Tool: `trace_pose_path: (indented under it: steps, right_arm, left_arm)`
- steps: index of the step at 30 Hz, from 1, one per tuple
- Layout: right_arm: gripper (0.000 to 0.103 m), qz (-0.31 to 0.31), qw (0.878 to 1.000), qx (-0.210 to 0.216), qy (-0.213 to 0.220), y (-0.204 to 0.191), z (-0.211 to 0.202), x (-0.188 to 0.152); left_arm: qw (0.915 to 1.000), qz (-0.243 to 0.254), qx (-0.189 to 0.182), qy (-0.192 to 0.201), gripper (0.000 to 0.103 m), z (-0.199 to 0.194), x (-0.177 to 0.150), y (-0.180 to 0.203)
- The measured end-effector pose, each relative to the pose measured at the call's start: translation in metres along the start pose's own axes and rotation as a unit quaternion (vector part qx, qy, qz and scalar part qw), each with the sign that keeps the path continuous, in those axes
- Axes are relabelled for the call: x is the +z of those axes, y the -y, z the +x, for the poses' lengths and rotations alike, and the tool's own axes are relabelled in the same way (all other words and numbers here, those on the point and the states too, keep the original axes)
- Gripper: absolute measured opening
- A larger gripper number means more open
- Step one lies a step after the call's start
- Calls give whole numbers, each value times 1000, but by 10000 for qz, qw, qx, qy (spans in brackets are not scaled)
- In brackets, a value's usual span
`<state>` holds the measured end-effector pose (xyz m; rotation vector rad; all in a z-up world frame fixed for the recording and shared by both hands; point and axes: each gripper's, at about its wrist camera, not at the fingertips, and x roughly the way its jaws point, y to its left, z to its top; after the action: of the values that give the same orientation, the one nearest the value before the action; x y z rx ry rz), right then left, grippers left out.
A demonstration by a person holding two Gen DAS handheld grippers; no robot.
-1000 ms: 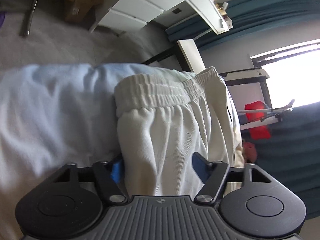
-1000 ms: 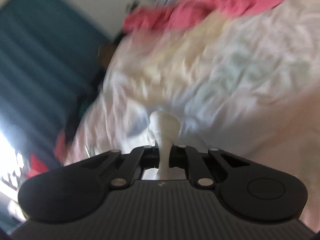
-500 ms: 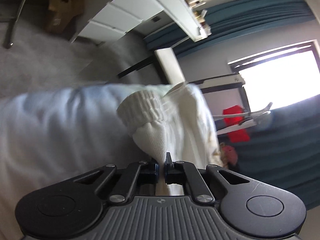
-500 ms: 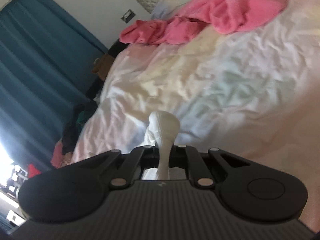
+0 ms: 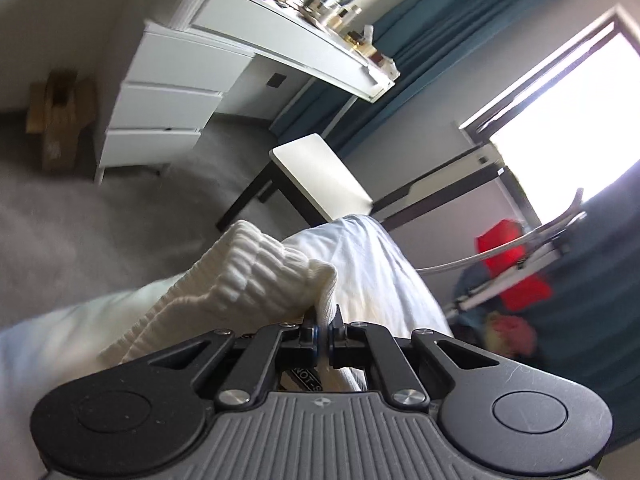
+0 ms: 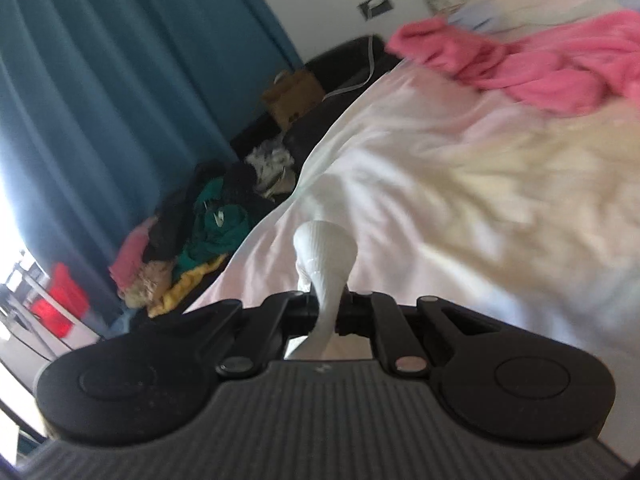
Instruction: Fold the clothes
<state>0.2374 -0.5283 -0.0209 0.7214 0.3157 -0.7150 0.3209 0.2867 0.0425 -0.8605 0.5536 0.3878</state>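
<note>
A cream-white ribbed garment with an elastic waistband (image 5: 256,276) is bunched up just ahead of my left gripper (image 5: 325,326), which is shut on its edge. The garment is lifted above the white bed sheet (image 5: 384,280). In the right wrist view, my right gripper (image 6: 326,300) is shut on another bunched part of the white garment (image 6: 325,252), which sticks up between the fingers over the pale bedspread (image 6: 480,184). The stretch of garment between the two grippers is hidden.
A pink garment (image 6: 560,68) lies at the far side of the bed. A heap of dark, green and yellow clothes (image 6: 200,232) sits on the floor by the teal curtain (image 6: 100,80). A white desk with drawers (image 5: 168,92), a small side table (image 5: 320,176) and a red item (image 5: 512,264) stand beyond the bed.
My left gripper, open around the waistband a second ago, has shut on the garment and lifted it, tilting upward toward the room. The right gripper stayed shut on its bunch and swung toward the curtain.
</note>
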Motion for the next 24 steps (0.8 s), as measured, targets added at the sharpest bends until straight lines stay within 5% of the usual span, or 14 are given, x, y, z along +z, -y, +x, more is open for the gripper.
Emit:
trace_pose_path:
  steps: [9, 11, 13, 18, 19, 24]
  right_arm:
    - [11, -598, 9971, -268, -380, -42, 121, -43]
    - [14, -605, 9972, -243, -358, -42, 123, -45]
    - [25, -481, 9980, -84, -409, -37, 115, -43]
    - [76, -50, 9982, 450, -404, -19, 78, -41]
    - [75, 43, 9979, 555, -322, -13, 65, -42]
    - [74, 926, 9906, 987, -218, 34, -2, -64]
  left_arm:
    - [9932, 725, 910, -37, 9, 130, -23, 53]
    - [9929, 805, 870, -77, 14, 128, -24, 54]
    - [9937, 864, 686, -176, 34, 120, -23, 53]
    - [9948, 949, 63, -375, 72, 76, -25, 41]
    - [9951, 911, 8, -390, 81, 64, -28, 34]
    - [9960, 568, -470, -514, 82, 1, -46, -13]
